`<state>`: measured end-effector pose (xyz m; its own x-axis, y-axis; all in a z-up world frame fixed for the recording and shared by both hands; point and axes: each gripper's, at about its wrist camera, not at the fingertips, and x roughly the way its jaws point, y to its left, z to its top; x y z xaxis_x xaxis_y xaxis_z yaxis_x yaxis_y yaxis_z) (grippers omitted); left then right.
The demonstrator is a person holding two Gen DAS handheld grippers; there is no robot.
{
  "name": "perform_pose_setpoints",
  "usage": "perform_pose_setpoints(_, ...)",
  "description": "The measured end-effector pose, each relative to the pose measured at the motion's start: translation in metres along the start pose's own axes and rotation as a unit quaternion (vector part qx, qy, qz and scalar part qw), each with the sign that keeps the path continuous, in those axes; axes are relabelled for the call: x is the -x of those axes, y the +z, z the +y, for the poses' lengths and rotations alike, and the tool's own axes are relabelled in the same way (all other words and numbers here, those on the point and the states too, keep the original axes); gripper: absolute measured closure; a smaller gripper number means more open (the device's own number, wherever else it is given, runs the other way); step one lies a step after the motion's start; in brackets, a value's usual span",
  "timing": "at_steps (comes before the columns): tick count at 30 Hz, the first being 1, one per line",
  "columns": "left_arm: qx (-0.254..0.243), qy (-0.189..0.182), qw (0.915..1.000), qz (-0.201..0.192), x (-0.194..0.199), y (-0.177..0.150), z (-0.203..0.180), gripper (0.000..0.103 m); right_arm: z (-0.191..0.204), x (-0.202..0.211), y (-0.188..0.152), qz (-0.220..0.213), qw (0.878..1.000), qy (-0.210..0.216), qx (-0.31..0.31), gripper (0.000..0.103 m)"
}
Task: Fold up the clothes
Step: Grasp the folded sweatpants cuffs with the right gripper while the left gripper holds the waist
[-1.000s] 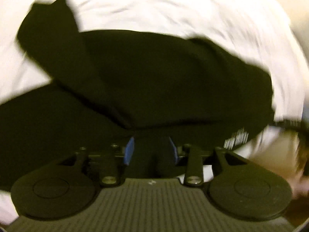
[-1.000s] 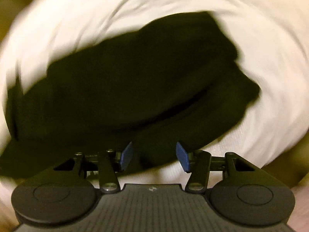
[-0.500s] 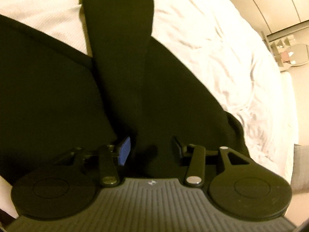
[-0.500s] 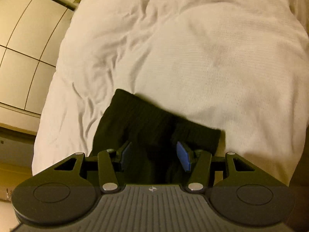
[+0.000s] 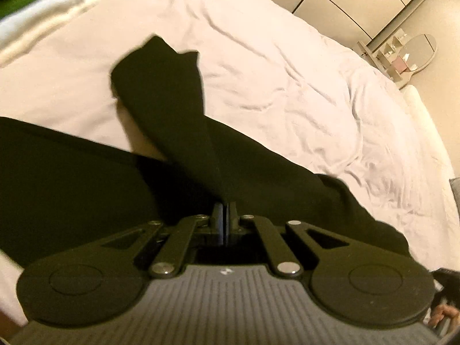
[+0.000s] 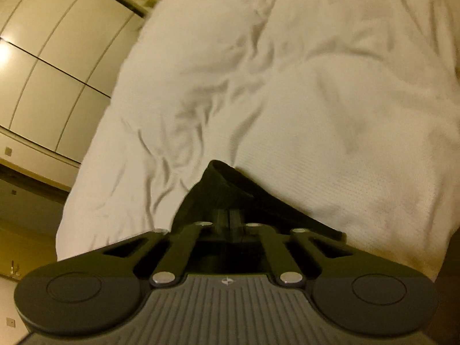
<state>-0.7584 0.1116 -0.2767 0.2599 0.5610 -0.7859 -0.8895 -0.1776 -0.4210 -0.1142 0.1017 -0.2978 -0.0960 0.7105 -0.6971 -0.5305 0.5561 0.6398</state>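
Both claws are pressed together on dark cloth. Left gripper (image 5: 225, 215) has its two fingers closed with no gap between them, and they pinch the black garment (image 5: 178, 143) at the fold where a long sleeve-like strip leaves the main body. From this grip the strip runs up toward 11 o'clock and ends in a blunt tip over the white bedsheet (image 5: 287, 86), while the wide part of the garment spreads to 9 o'clock and also down to 4 o'clock along the gripper body. At 10 o'clock, in the far corner of the left view, lies a pile of folded things (image 5: 31, 8), white and green, blurred. At 2 o'clock stands a round mirror (image 5: 417, 54) beside the bed. In the right view, the right gripper (image 6: 230, 218) is closed in the same manner, fingers touching, on an edge of the black garment (image 6: 230, 184) that rises in a small peak at 12 o'clock of the fingers. Around it the bedsheet (image 6: 316, 100) is wrinkled, and at 10 o'clock are pale cupboard doors (image 6: 43, 66).
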Motion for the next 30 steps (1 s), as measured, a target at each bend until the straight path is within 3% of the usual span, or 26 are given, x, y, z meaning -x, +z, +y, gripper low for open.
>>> perform_pose_setpoints(3,-0.022,0.027,0.9993,0.013,0.013,-0.019,0.006,0.103,-0.010,0.008,-0.004,0.012,1.000,-0.011,-0.012,0.101)
perform_pose_setpoints(4,-0.027,0.034,0.9989,0.019,0.011,-0.023,0.009,0.103,-0.015,0.005,-0.006,0.022,1.000,-0.012,-0.019,0.095)
perform_pose_setpoints(6,-0.019,0.027,0.9989,0.032,0.000,-0.026,0.011,0.103,-0.023,-0.001,-0.010,0.036,0.999,-0.010,-0.035,0.081)
perform_pose_setpoints(8,-0.010,0.021,0.9988,0.043,-0.011,-0.028,0.013,0.101,-0.027,-0.009,-0.012,0.034,0.998,-0.002,-0.056,0.055)
perform_pose_setpoints(10,0.004,0.012,0.9991,0.040,-0.015,-0.026,0.013,0.091,-0.027,-0.019,-0.014,0.035,0.997,-0.004,-0.063,0.055)
perform_pose_setpoints(12,0.019,0.009,0.9990,0.040,-0.019,-0.026,0.015,0.075,-0.026,-0.029,-0.015,0.037,0.997,-0.008,-0.065,0.055)
perform_pose_setpoints(15,0.045,0.014,0.9977,0.049,-0.032,-0.026,0.021,0.074,-0.025,-0.045,-0.017,0.039,0.997,-0.014,-0.070,0.054)
perform_pose_setpoints(19,0.066,0.024,0.9965,0.046,-0.045,-0.023,0.028,0.064,-0.023,-0.055,-0.018,0.034,0.997,-0.022,-0.071,0.054)
perform_pose_setpoints(25,0.118,0.038,0.9911,0.047,-0.070,-0.014,0.046,0.068,-0.021,-0.059,-0.013,0.038,0.996,-0.030,-0.071,0.054)
perform_pose_setpoints(26,0.123,0.038,0.9907,0.046,-0.072,-0.013,0.048,0.075,-0.020,-0.060,-0.012,0.038,0.997,-0.029,-0.068,0.054)
perform_pose_setpoints(27,0.120,0.040,0.9910,0.045,-0.074,-0.011,0.048,0.099,-0.020,-0.060,-0.011,0.039,0.997,-0.027,-0.064,0.056)
perform_pose_setpoints(28,0.114,0.043,0.9916,0.043,-0.075,-0.009,0.047,0.099,-0.017,-0.061,-0.009,0.039,0.997,-0.032,-0.052,0.083)
perform_pose_setpoints(30,0.080,0.045,0.9954,0.027,-0.065,-0.006,0.038,0.099,-0.011,-0.059,-0.006,0.036,0.998,-0.036,-0.025,0.090)
